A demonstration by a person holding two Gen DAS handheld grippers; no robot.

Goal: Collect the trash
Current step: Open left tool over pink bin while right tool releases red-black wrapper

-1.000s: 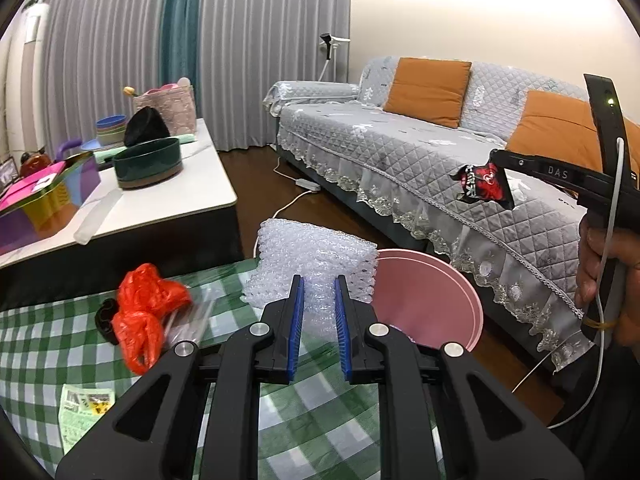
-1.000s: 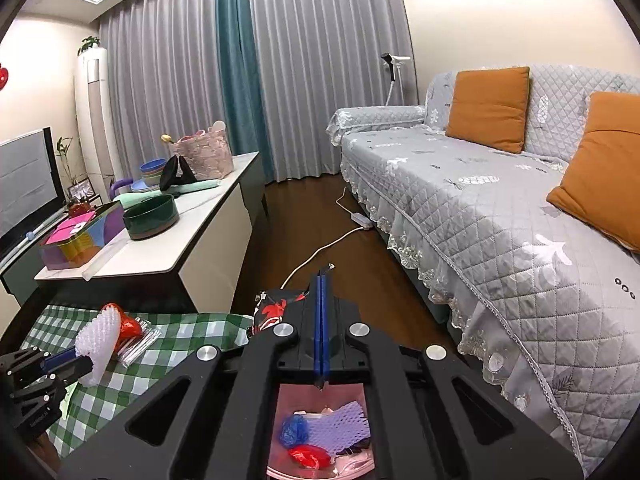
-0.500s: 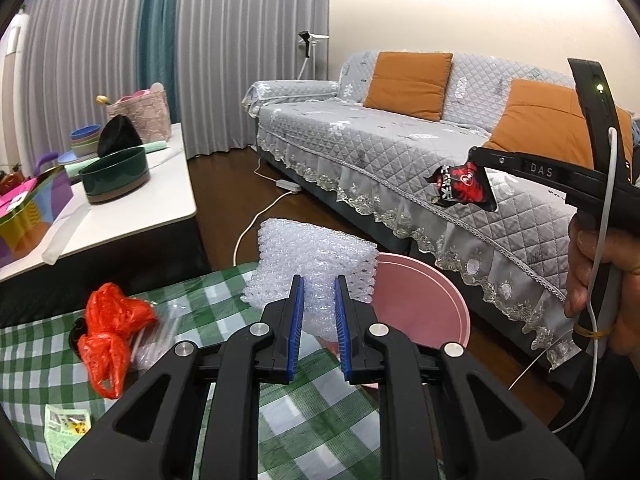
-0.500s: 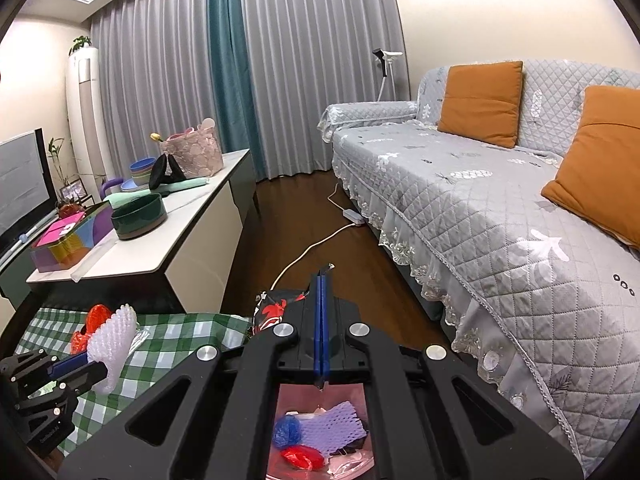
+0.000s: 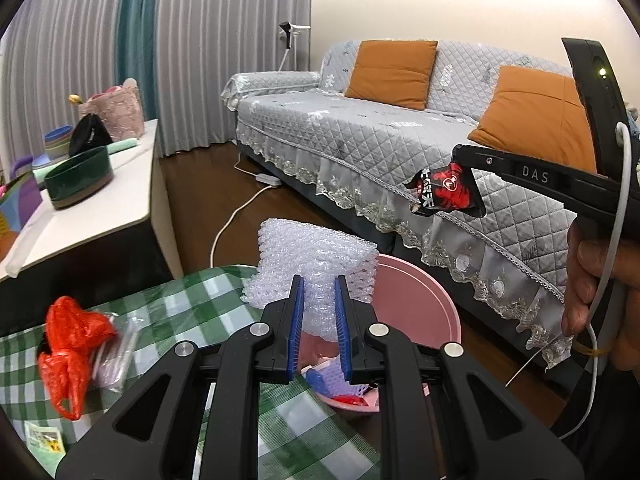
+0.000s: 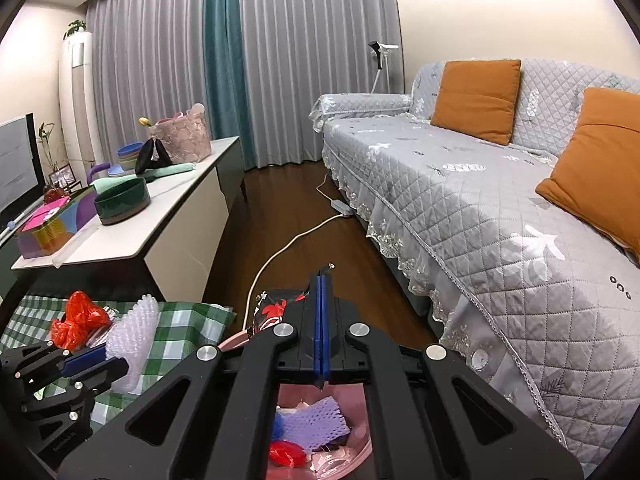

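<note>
- Left wrist view: one left gripper (image 5: pixel 318 312), blue pads clamped on one wad of bubble wrap (image 5: pixel 316 260), held over the near rim of one pink bin (image 5: pixel 416 300).
- One right gripper (image 5: pixel 460 160) comes in from the right, level, above the bin, one hand (image 5: pixel 600 280) on its handle, pinching one red-black wrapper (image 5: pixel 446 194).
- Checked tablecloth (image 5: pixel 192 304): one orange bag (image 5: pixel 72 340), one clear bag (image 5: pixel 120 352), one printed slip (image 5: pixel 42 438).
- Two orange cushions on one sofa (image 5: pixel 360 136).
- Right wrist view: right gripper (image 6: pixel 322 320) pads pressed together, wrapper (image 6: pixel 276 310) sticking out on its left; bin (image 6: pixel 320 428) directly below holds purple foam net (image 6: pixel 316 422).
</note>
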